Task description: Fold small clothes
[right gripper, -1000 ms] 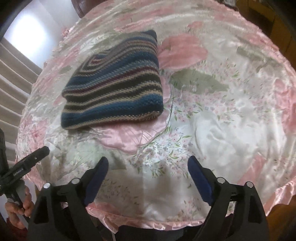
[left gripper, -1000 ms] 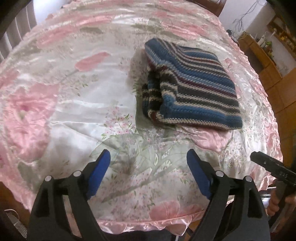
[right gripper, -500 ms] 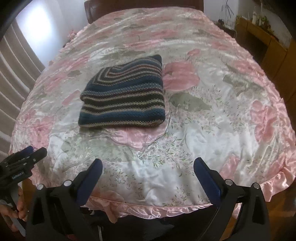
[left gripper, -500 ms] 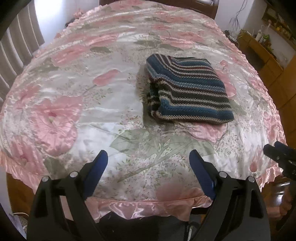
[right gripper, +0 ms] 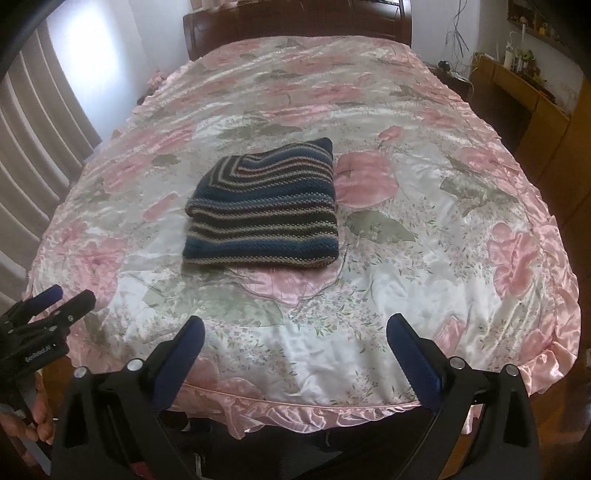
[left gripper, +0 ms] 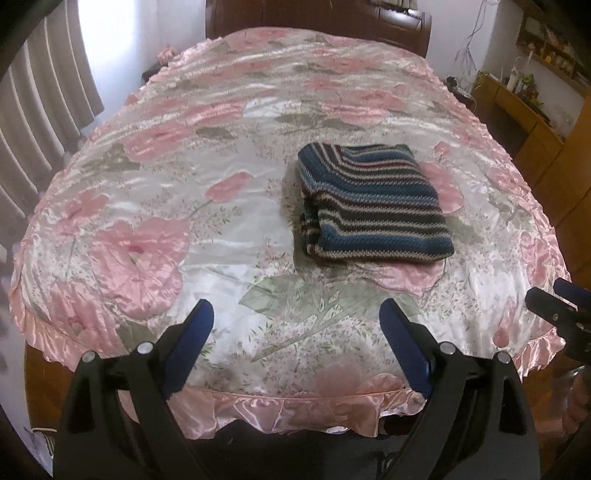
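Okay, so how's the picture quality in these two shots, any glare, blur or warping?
Left wrist view: fisheye bows the bedspread into a dome, the bright window is blown out, and the left edge smears. Right wrist view: same warping, washed-out window, satin sheen near the folded striped knit, which stays sharp.

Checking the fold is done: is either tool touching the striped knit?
No, the left tool and right tool hang open, apart from the striped knit.

Both grippers — left gripper (left gripper: 293,332), right gripper (right gripper: 295,343) — agape, prob. empty.

Dim daylight from left window (left gripper: 107,33); fisheye-warped, dark corners
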A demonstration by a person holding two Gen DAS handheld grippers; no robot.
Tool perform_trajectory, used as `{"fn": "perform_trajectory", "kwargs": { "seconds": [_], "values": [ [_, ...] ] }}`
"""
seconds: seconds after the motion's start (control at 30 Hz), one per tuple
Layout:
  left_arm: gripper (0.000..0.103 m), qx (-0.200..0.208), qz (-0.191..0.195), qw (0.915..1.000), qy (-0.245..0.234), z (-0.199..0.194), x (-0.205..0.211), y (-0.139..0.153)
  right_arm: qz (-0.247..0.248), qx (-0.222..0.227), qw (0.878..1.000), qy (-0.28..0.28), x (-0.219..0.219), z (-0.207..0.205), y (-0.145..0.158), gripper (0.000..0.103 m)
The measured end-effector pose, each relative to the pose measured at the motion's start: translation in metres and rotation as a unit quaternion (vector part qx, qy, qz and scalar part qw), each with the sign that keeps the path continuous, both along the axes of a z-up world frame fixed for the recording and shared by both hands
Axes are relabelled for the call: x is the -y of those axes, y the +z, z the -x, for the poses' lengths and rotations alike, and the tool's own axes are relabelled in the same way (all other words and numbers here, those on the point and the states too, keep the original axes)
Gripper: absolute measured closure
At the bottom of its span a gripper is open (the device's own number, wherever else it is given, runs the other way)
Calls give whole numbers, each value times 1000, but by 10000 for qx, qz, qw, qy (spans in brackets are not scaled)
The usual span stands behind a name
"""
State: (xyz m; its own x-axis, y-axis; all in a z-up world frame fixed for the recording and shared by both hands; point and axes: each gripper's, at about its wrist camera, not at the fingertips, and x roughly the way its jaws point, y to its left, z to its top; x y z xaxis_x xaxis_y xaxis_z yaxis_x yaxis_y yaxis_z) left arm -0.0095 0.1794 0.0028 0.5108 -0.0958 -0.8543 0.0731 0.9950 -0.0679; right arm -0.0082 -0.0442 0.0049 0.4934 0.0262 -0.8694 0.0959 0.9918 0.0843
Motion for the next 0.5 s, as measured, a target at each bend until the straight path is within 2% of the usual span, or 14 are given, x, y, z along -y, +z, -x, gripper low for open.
{"fn": "perform_trajectory", "kwargs": {
  "seconds": [0.23,0.5],
  "values": [
    [12,202,-75,9998,-44,7,7,14,48,37,10000,17,-5,2,3,4],
    [12,259,-196,9995,-15,7,7,14,98,29,9999,11,-7,3,3,4]
  ]
}}
